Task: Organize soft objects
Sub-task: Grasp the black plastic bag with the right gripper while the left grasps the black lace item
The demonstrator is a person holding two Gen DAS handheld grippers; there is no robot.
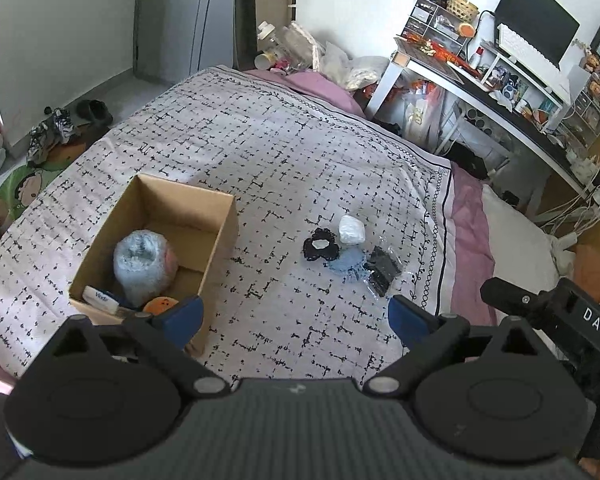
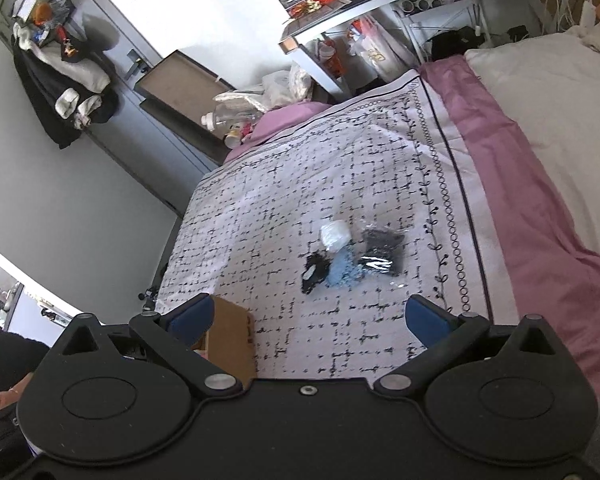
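A cardboard box (image 1: 220, 232) stands open on the patterned bedspread (image 1: 260, 140). Inside lie a bubble-wrapped bundle (image 1: 144, 264), an orange soft ball (image 1: 161, 305) and a white pack (image 1: 99, 298). Right of the box is a small pile: a black scrunchie (image 1: 320, 245), a white wrapped bundle (image 1: 352, 230), a light blue soft piece (image 1: 346, 263) and a clear bag with black cloth (image 1: 382, 270). My left gripper (image 1: 296, 316) hangs open above the bed, nothing in it. My right gripper (image 2: 308, 318) is open too, above the same pile: scrunchie (image 2: 314, 272), white bundle (image 2: 334, 236), blue piece (image 2: 344, 270), bag (image 2: 382, 254). A box corner (image 2: 230, 332) shows there.
A pink sheet (image 1: 470, 240) and pale pillow (image 1: 516, 232) lie right of the bedspread. A cluttered white desk (image 1: 480, 80) with a monitor (image 1: 536, 20) stands beyond. Bags and bottles (image 1: 300, 48) crowd the bed's far end. Shoes and clothes (image 1: 68, 124) lie on the floor left.
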